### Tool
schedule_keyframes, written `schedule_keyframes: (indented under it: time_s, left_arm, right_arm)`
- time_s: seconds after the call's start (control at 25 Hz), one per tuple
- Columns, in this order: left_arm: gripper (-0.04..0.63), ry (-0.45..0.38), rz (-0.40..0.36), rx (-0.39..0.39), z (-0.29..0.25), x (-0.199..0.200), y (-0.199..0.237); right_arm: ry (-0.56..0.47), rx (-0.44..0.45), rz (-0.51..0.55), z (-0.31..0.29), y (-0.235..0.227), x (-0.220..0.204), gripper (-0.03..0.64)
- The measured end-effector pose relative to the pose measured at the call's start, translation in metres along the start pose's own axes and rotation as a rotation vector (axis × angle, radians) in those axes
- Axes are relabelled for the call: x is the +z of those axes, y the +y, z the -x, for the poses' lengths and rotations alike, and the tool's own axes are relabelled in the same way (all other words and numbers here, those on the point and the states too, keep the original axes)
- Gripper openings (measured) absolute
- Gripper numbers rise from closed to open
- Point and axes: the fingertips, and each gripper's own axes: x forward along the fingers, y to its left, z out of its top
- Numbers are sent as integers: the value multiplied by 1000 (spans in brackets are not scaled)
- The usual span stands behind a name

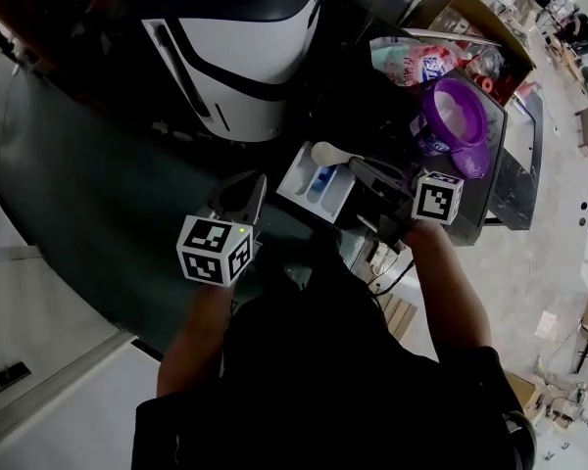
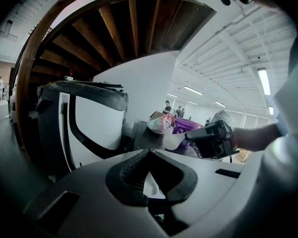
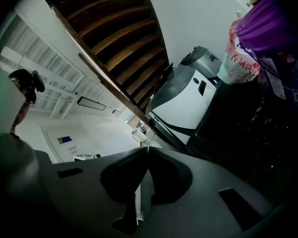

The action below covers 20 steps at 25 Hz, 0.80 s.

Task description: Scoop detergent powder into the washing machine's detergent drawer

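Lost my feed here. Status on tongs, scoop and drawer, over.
Left tongs shut, empty, near the drawer. Right tongs shut on white scoop, scoop at open detergent drawer. Nothing seen in the way.

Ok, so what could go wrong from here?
1. The right tool is shut on only the thin handle of the white scoop. The scoop might twist and drop any powder beside the open detergent drawer, since its bowl hangs near the drawer's edge.
2. The left tool, shut with nothing in it, sits close to the drawer and could knock it.
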Motion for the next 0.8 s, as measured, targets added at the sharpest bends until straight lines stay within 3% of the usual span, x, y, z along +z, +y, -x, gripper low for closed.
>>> schedule_keyframes:
  time_s: [0.12, 0.48, 0.8]
  left_arm:
    - [8, 19, 6, -4, -6, -8, 0]
    - [8, 53, 39, 6, -17, -24, 7]
    - [8, 53, 65, 20, -16, -31, 12]
  right_arm:
    - [14, 4, -11, -6, -8, -8, 18]
    - [113, -93, 37, -24, -39, -39, 17]
    - [236, -176, 202, -43, -54, -56, 17]
